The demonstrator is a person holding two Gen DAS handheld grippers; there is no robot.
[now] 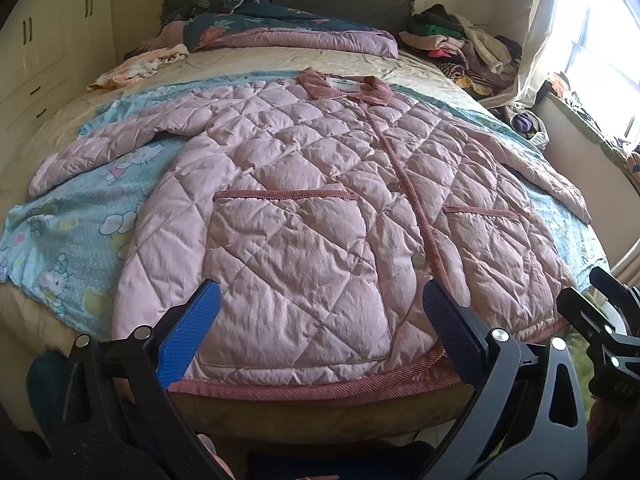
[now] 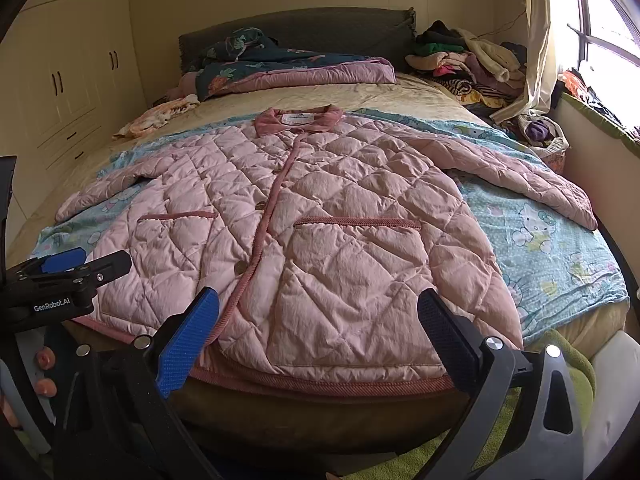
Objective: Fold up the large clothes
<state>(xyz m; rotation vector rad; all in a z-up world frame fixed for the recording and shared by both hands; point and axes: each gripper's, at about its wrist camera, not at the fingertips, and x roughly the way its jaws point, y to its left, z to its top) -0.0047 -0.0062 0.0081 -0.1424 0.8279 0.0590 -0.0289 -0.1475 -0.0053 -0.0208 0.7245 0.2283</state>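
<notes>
A large pink quilted jacket [image 1: 304,184] lies spread flat, front up, on the bed, with its collar far, hem near and both sleeves out to the sides. It also shows in the right wrist view [image 2: 320,216]. My left gripper [image 1: 320,300] is open and empty, hovering over the hem's left half. My right gripper [image 2: 318,304] is open and empty over the hem's right half. The right gripper also shows at the right edge of the left wrist view [image 1: 592,304], and the left gripper at the left edge of the right wrist view [image 2: 80,264].
A light blue cartoon sheet [image 1: 80,216] lies under the jacket on the bed [image 2: 360,96]. A folded quilt [image 1: 304,36] and pile of clothes [image 1: 460,44] sit at the headboard end. Wardrobes [image 2: 72,80] stand left; a window and curtain [image 2: 536,40] right.
</notes>
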